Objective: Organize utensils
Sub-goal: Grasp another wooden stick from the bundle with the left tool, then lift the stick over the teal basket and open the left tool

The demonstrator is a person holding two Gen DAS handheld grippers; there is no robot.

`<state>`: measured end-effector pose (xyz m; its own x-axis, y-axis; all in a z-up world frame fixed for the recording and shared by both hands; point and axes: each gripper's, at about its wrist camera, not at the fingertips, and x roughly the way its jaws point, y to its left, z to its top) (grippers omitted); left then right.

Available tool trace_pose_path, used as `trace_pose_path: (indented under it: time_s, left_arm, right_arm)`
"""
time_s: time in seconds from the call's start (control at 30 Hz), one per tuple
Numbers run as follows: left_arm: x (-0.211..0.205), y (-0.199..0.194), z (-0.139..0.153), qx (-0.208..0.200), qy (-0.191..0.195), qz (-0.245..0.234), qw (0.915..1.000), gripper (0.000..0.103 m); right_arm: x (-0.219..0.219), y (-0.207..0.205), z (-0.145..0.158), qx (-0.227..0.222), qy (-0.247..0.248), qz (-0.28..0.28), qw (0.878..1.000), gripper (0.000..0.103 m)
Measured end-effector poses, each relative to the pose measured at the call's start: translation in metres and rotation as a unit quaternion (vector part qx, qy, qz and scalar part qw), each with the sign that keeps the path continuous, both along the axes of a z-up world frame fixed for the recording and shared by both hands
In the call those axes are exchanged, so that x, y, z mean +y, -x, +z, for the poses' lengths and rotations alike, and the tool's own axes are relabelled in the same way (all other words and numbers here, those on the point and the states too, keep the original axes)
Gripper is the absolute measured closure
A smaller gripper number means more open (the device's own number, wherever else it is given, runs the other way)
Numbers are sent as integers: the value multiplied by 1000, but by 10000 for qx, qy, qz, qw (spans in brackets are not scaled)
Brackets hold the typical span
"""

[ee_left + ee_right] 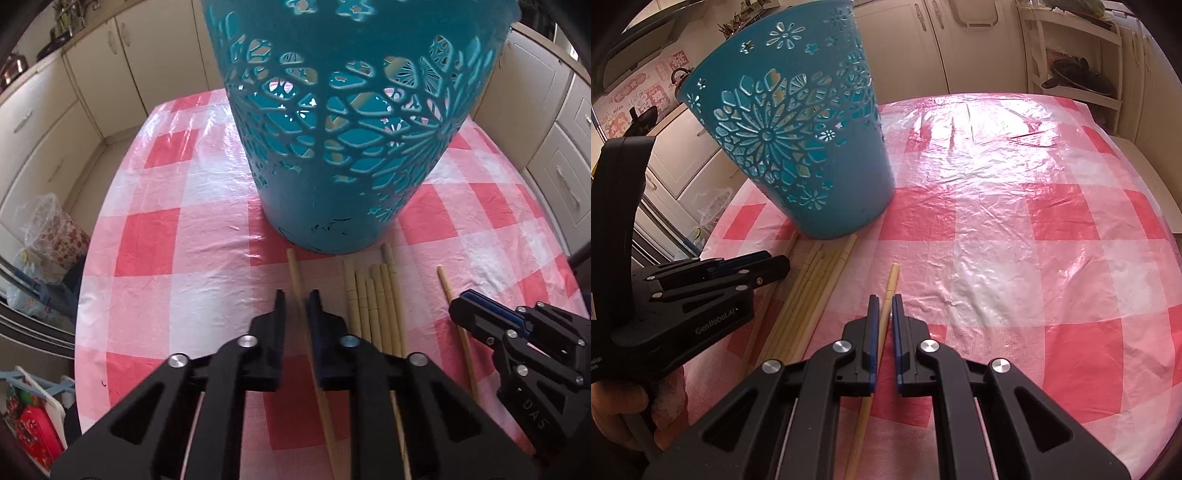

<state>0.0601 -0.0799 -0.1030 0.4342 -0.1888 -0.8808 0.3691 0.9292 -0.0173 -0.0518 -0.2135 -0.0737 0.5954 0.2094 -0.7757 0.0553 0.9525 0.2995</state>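
Here the teal basket stood on the checked counter, a chopstick bundle before it — left tongs clenched on one chopstick, right tongs on another.

The right black two-finger claw is clamped on a single pale bamboo chopstick, whose tip reaches ahead of the blue-padded fingers. Left of the claw lies a bundle of pale bamboo chopsticks on the pink-and-white checked plastic tablecloth. Farther left sits the other black claw, jaws together. Ahead-left stands a teal plastic basket with flower cut-outs.
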Motion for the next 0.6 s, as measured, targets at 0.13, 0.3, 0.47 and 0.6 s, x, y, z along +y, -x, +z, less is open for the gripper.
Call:
trace_pose_path:
  time_s: [0.13, 0.3, 0.47, 0.6]
  left_arm:
    - [4, -7, 1, 330, 47, -122, 9994, 94]
    - [-12, -11, 0, 233, -371, -340, 9985, 97]
    - [3, 4, 8, 286, 110, -293, 9991, 99]
    - [30, 29, 43, -31, 627, -295, 9976, 99]
  right_arm:
    - [-2, 0, -1, 2, -31, -6, 10000, 95]
    - [-3, -1, 0, 2, -40, -14, 10000, 95]
    - [-2, 0, -1, -11, -11, -14, 10000, 95]
    - [-1, 1, -1, -17, 29, -13, 10000, 95]
